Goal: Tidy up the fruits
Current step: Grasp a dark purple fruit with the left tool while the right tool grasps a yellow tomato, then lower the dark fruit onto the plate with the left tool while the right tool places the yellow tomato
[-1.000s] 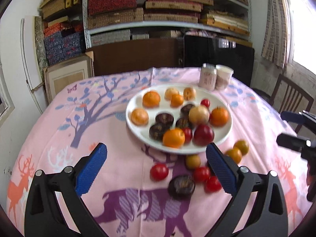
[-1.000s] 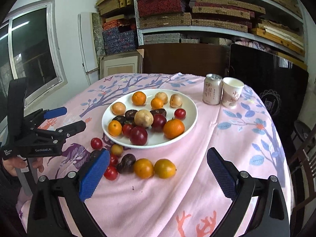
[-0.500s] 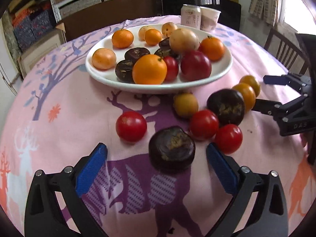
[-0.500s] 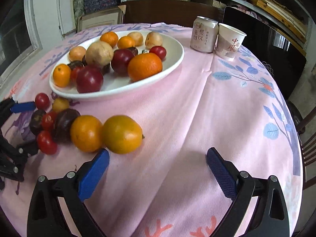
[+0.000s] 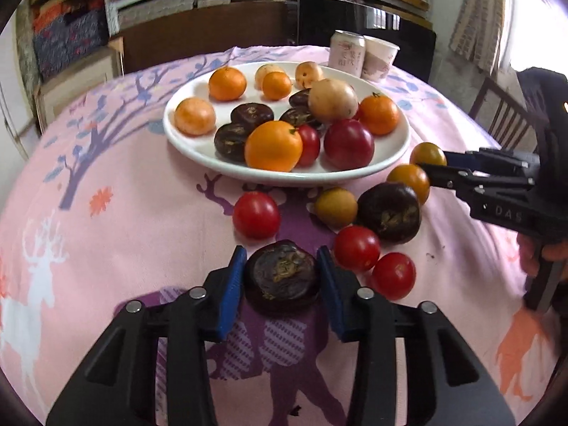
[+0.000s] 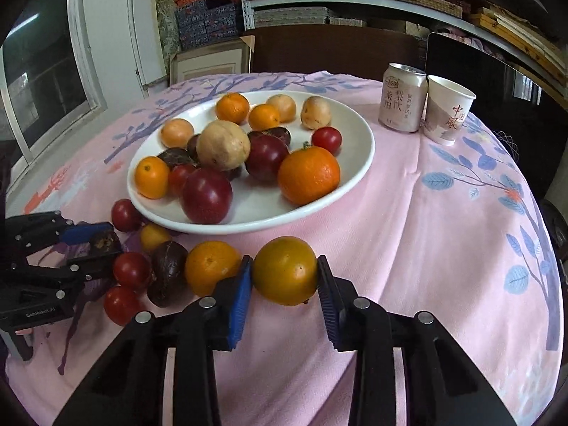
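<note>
A white plate (image 5: pixel 198 149) (image 6: pixel 358 163) holds several fruits: oranges, dark purple fruits, red plums, tomatoes. My left gripper (image 5: pixel 282 273) is shut on a dark purple fruit (image 5: pixel 282 277) on the pink tablecloth, in front of the plate. My right gripper (image 6: pixel 285 277) is shut on a yellow-green orange (image 6: pixel 284 269) on the cloth, and shows in the left wrist view (image 5: pixel 431 163). Loose fruits lie between them: an orange (image 6: pixel 209 269), another dark purple fruit (image 5: pixel 388 211), a small yellow fruit (image 5: pixel 335 206) and red tomatoes (image 5: pixel 255 214).
A drink can (image 6: pixel 401 97) and a paper cup (image 6: pixel 447 110) stand behind the plate at the right. A chair (image 5: pixel 497 113) stands at the table's far right edge. Shelves with boxes fill the back wall.
Both grippers have dropped low and forward and closed: the left onto the dark purple fruit, the right onto the yellow-green orange.
</note>
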